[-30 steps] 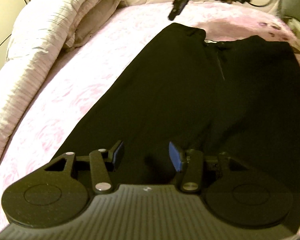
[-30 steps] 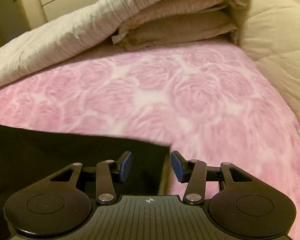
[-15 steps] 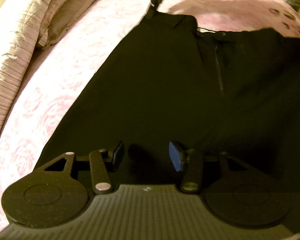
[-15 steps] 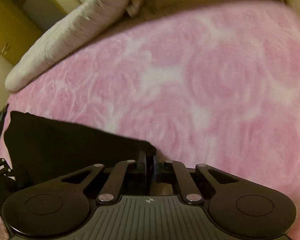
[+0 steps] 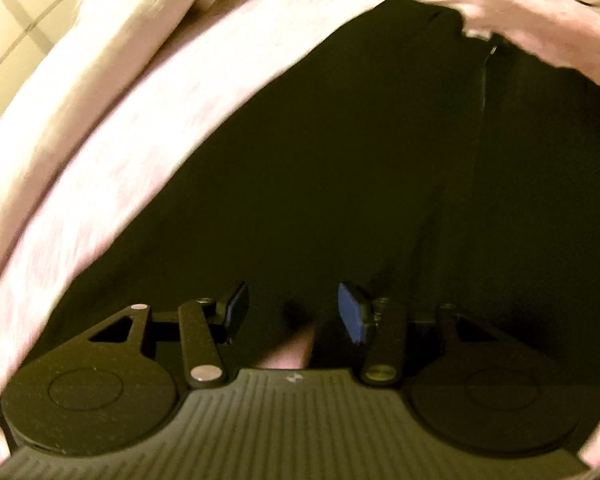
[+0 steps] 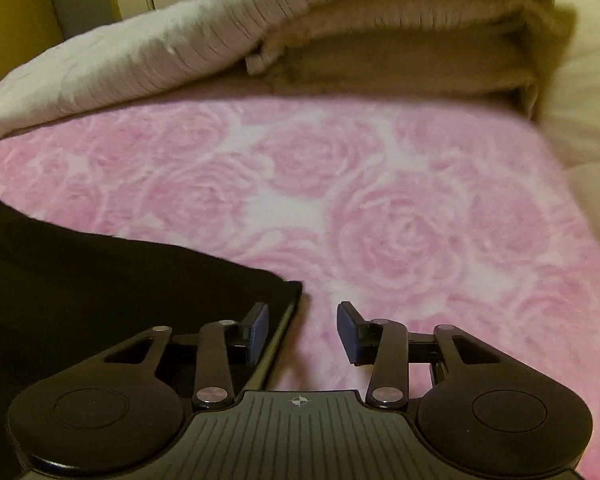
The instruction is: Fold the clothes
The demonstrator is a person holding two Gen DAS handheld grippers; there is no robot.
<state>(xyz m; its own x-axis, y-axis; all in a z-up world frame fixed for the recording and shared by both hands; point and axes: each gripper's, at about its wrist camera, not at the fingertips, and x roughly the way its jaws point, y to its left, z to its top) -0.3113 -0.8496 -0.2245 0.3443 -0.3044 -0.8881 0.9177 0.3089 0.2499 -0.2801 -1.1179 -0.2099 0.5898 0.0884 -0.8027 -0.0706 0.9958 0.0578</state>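
I see the black trousers (image 5: 340,160) spread flat on the pink bedspread (image 6: 380,208): soft, limp, light, best pinched at hems or waistband corners; my left gripper (image 5: 290,312) and right gripper (image 6: 302,330) are both released, holding nothing

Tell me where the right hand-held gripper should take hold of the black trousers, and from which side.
Grip the black trousers at the corner lying flat on the pink rose blanket, just ahead of the open right hand-held gripper. Come from the blanket side, low and level, so one finger can probably slip under the thin edge.
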